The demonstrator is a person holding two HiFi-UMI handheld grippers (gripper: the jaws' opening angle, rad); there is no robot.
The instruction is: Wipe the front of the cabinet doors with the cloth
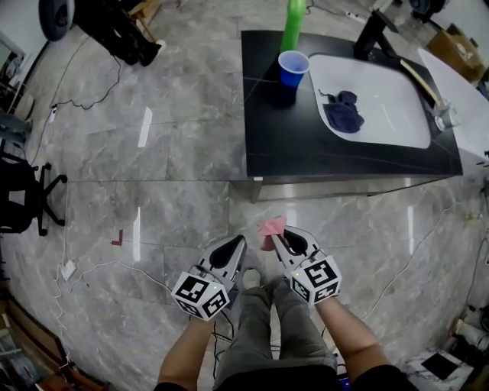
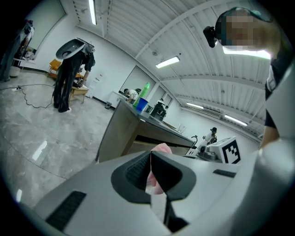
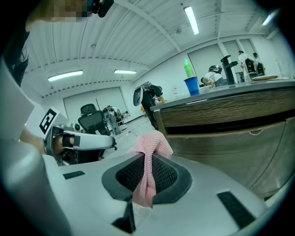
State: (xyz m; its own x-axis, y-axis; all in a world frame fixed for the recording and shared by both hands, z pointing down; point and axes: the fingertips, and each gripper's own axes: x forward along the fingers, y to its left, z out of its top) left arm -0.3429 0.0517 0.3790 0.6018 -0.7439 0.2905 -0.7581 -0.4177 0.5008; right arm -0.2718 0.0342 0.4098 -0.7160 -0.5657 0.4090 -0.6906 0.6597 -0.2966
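A pink knitted cloth (image 1: 270, 227) is pinched in my right gripper (image 1: 276, 235), low over the floor in front of the cabinet. In the right gripper view the cloth (image 3: 150, 152) bunches above the shut jaws of that gripper (image 3: 148, 159) and hangs down between them. The wood-grain cabinet doors (image 3: 239, 133) stand ahead and to the right, apart from the cloth. My left gripper (image 1: 238, 244) is beside the right one, jaws together and holding nothing. In the left gripper view, the pink cloth (image 2: 162, 148) shows just past the left gripper (image 2: 151, 156), with the cabinet (image 2: 122, 133) beyond.
The dark counter top (image 1: 267, 137) carries a blue cup (image 1: 293, 67), a green bottle (image 1: 293, 23) and a white basin (image 1: 397, 130) with a dark blue rag (image 1: 343, 111). A black office chair (image 1: 19, 195) and loose cables (image 1: 99, 267) are on the left floor.
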